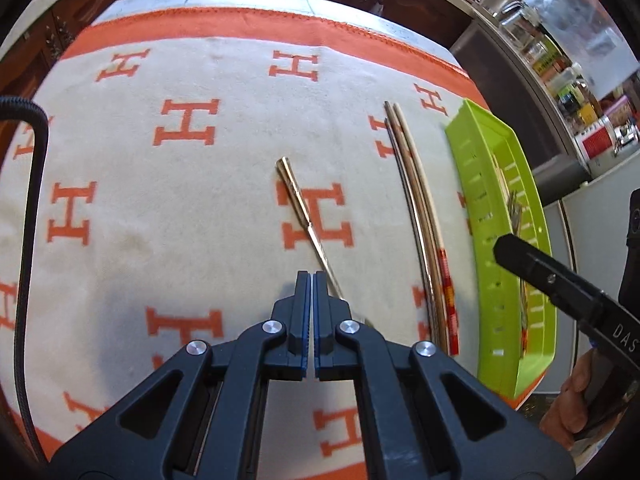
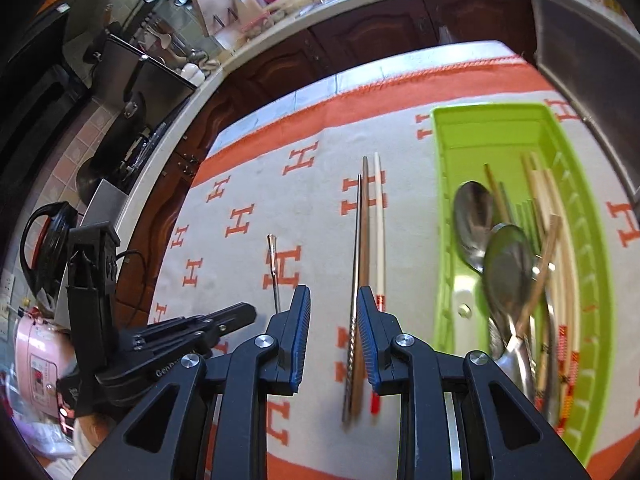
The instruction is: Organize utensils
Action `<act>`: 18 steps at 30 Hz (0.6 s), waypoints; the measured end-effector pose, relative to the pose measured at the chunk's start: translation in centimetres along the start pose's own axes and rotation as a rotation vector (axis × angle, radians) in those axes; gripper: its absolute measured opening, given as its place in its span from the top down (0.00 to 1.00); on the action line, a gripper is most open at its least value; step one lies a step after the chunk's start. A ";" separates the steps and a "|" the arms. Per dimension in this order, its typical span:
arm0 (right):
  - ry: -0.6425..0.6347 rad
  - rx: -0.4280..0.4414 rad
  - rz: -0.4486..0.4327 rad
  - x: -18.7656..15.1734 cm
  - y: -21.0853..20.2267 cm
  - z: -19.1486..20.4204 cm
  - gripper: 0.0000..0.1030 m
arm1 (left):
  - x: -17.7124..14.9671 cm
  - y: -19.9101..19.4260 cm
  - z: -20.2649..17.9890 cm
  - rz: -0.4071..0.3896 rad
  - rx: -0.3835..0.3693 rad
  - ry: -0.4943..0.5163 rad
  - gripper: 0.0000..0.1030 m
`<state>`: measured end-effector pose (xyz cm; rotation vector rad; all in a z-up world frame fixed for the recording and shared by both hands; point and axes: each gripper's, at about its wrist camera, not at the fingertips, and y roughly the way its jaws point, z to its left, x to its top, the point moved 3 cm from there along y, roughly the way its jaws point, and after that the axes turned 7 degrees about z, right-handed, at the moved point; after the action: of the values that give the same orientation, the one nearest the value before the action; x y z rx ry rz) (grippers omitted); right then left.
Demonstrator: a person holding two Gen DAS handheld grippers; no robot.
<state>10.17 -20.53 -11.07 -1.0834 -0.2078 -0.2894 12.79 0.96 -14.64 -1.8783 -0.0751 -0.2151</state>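
Note:
A gold-handled utensil (image 1: 306, 216) lies on the H-patterned cloth just ahead of my left gripper (image 1: 311, 276), which is shut and empty; it also shows in the right wrist view (image 2: 274, 268). Three loose chopsticks (image 1: 420, 224) lie beside the green tray (image 1: 480, 200). In the right wrist view my right gripper (image 2: 333, 300) is open above the cloth, with the chopsticks (image 2: 366, 260) passing between its fingers. The green tray (image 2: 444, 216) holds two spoons (image 2: 506, 264) and several chopsticks (image 2: 560, 248). The right gripper also shows in the left wrist view (image 1: 552, 280).
The orange-bordered cloth (image 1: 180, 208) covers the table. Wooden cabinets (image 2: 360, 40) and a cluttered counter (image 1: 560, 60) stand beyond the far edge. A black cable (image 1: 32, 184) hangs at the left. The left gripper also shows in the right wrist view (image 2: 160, 340).

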 end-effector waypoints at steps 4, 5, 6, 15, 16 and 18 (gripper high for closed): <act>0.047 0.012 0.055 2.2 2.1 -0.5 0.77 | 1.3 1.5 0.3 0.026 -0.021 -0.045 1.00; 0.059 0.012 0.066 2.7 2.5 -0.8 0.79 | 1.5 1.6 0.2 0.022 -0.024 -0.045 1.00; 0.069 0.008 0.077 3.1 2.9 -1.0 0.81 | 1.8 1.8 0.0 0.024 -0.020 -0.045 1.00; 0.047 -0.212 0.150 5.7 5.8 -0.6 0.88 | 2.8 2.4 -1.2 0.035 0.016 -0.039 1.00; 0.044 -0.229 0.159 5.8 6.1 -0.5 0.88 | 2.9 2.5 -1.1 0.043 0.009 -0.044 1.00; 0.036 -0.265 0.191 5.9 6.8 -0.5 0.89 | 3.2 2.7 -1.0 0.056 -0.006 -0.061 1.00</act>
<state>18.04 -18.75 -15.19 -1.3492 -0.0329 -0.1676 16.21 -1.01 -16.23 -1.8907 -0.0640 -0.1195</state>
